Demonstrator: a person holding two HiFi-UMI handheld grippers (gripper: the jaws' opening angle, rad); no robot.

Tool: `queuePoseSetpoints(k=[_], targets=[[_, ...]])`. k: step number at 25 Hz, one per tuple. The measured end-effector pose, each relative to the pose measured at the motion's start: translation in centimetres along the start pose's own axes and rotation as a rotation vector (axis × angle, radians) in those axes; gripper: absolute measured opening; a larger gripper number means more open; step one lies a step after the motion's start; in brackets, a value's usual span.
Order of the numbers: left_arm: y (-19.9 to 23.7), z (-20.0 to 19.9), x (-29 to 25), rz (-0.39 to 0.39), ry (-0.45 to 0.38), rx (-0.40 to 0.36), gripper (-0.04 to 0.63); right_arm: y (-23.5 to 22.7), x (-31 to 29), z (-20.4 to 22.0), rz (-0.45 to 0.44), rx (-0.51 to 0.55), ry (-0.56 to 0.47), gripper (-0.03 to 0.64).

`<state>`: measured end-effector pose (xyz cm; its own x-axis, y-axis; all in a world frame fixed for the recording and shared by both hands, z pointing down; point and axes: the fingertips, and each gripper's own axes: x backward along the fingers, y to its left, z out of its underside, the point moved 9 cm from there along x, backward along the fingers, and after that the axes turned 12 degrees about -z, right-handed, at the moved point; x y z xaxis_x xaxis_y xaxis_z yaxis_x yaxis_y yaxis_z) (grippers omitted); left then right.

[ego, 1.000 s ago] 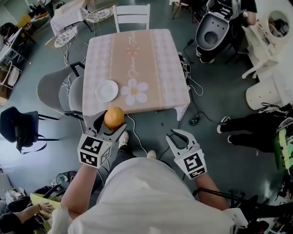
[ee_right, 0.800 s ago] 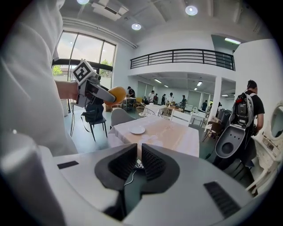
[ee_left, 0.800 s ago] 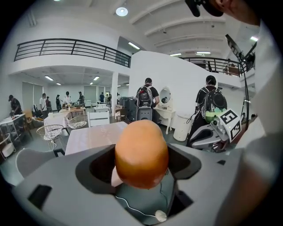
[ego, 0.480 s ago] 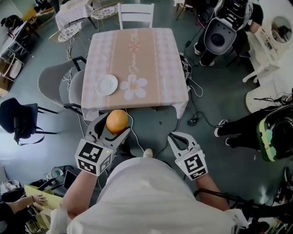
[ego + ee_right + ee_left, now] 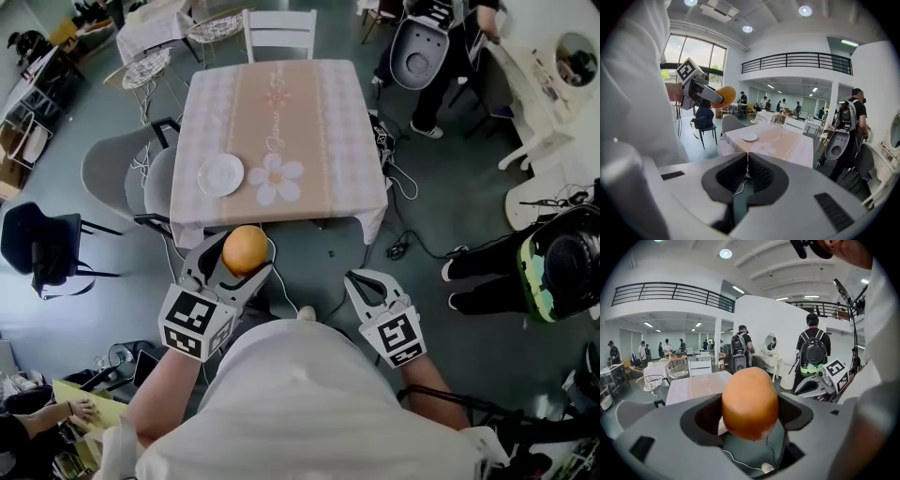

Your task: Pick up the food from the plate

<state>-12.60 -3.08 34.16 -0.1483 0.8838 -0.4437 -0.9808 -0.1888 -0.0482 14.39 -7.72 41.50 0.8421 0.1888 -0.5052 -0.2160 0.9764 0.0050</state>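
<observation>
Food: an orange (image 5: 246, 250), round and smooth-skinned, is up in the air over the floor on the person's side of the desk edge, well apart from the plate.
Left hand-held gripper (image 5: 234, 258): its jaws stand fairly wide because the fruit fills the gap. The pads press on two opposite sides of the orange, and in the left gripper view the top of the fruit rises above the jaws.
Plate (image 5: 221, 174): white and bare, with nothing left on it. It lies on the left part of the desk, just beside a printed flower.
Desk (image 5: 300, 103): covered by a pink checked cloth, with chairs around it. Apart from the plate it carries nothing.
Right hand-held gripper (image 5: 358, 279): its jaws are drawn together with nothing between them. It is held low in front of the person, to the right of the orange and apart from it.
Step in hand: by the look of it the pick is done, since the fruit is off the plate and lifted clear of the desk.
Next move: it calls mainly for a steady squeeze, because a round fruit can slip out of flat pads. The task names no place to put it, and any set-down would want a level spot where it cannot roll.
</observation>
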Motion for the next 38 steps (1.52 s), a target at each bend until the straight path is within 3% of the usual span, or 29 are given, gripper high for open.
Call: queuePoseSetpoints(k=[18,38], targets=[[0.9,0.3,-1.0,0.004,0.013,-0.004,0.364,-0.3,-1.9,-0.4,-0.025,0.018,0.016,0.012],[5.4,-0.2,-4.9,0.019,0.029,0.000,0.364,-2.8,-5.3,-2.2,-0.022,-0.010,0.030,0.012]])
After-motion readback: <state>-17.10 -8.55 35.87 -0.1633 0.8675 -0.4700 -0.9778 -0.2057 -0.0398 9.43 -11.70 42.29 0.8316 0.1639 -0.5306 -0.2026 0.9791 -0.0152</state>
